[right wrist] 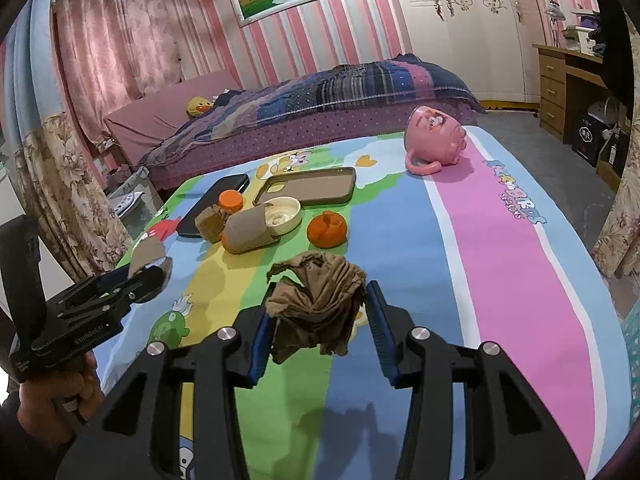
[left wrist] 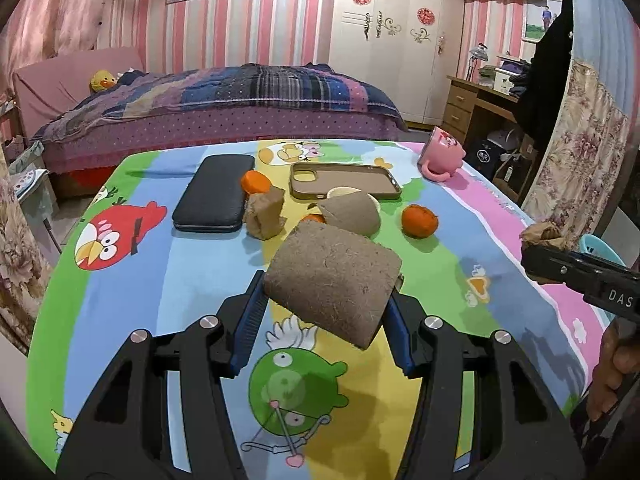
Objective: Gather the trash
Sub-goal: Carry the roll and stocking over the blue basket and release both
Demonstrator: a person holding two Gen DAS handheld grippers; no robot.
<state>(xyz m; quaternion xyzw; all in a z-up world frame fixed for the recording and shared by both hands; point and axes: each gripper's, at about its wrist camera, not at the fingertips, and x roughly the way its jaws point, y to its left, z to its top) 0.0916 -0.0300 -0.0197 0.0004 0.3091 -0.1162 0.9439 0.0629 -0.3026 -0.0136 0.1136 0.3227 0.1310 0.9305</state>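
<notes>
Pinching a brown fibrous slab [left wrist: 334, 280] between its blue pads, our left gripper [left wrist: 326, 304] holds it above the cartoon-print cloth [left wrist: 192, 280]; our right gripper [right wrist: 318, 316] clamps a crumpled brown wrapper [right wrist: 316, 304]. Ahead lie 2 more scraps [left wrist: 266, 214], oranges [left wrist: 419, 221], a phone [left wrist: 214, 194], a case [left wrist: 344, 180]. We see bare cloth on the pink stripe [right wrist: 512, 264] toward the right edge

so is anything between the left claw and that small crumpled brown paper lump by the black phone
Partly. The left claw is already shut on a brown cardboard piece, which fills its jaws. Past it, the small crumpled brown paper lump sits beside the black phone, with only bare cartoon-print tablecloth between.
</notes>
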